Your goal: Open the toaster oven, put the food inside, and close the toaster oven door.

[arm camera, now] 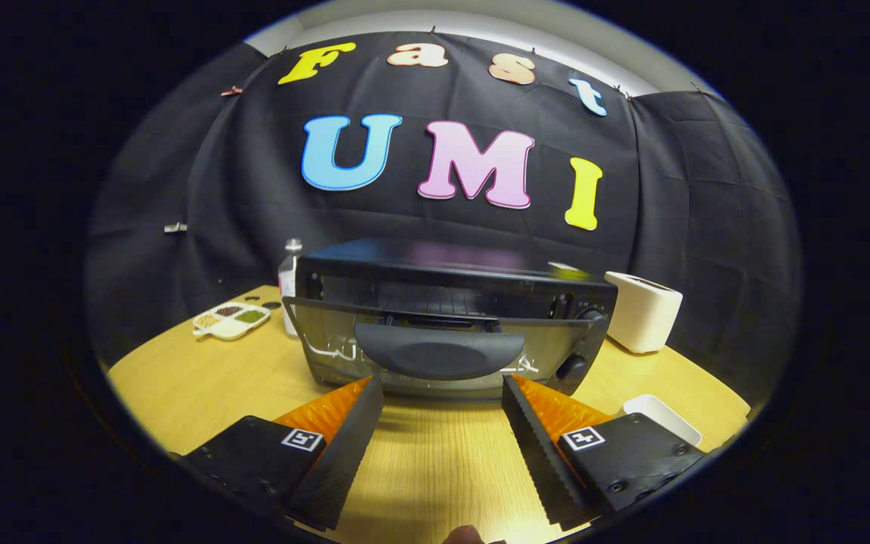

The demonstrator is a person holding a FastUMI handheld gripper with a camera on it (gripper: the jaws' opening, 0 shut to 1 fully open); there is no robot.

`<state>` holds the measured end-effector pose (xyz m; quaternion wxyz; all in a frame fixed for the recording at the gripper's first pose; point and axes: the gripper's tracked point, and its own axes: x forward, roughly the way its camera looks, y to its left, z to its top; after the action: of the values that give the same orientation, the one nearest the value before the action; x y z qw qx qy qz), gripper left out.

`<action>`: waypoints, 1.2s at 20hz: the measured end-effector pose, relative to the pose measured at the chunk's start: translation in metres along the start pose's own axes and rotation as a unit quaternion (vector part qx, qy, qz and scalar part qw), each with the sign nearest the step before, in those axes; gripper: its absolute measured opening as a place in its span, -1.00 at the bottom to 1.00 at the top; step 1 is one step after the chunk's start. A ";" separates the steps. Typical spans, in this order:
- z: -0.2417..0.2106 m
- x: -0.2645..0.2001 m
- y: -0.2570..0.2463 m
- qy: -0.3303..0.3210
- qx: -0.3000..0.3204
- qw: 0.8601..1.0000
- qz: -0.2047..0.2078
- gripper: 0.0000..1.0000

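Observation:
A black toaster oven point(446, 283) stands on the wooden table point(178, 378), just ahead of my fingers. Its glass door point(329, 340) leans partly open from the top, with a gap showing the rack behind it. The door's wide dark handle point(439, 355) faces me. My gripper point(442, 389) is open, its tips wide apart just below and in front of the handle, touching nothing. Both ridged black fingers point(348, 446) have orange backs. Nothing is between them. I cannot make out food here.
A white divided dish point(231, 319) with small portions lies left of the oven, with a clear bottle point(288, 283) behind it. A white toaster-like box point(643, 311) stands to the right. A white tray point(663, 419) lies beside my right finger.

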<state>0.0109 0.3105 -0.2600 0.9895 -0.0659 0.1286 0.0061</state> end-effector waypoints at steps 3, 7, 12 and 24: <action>0.018 0.005 -0.005 -0.020 0.010 1.000 0.004 0.96; 0.028 0.011 -0.013 -0.028 0.017 0.999 0.004 0.97; 0.051 -0.018 -0.035 -0.058 0.021 0.998 0.018 0.96; 0.138 -0.072 -0.148 -0.089 0.026 0.995 0.034 0.95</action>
<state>-0.0197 0.1821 -0.0900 0.9976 -0.0345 0.0423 0.0421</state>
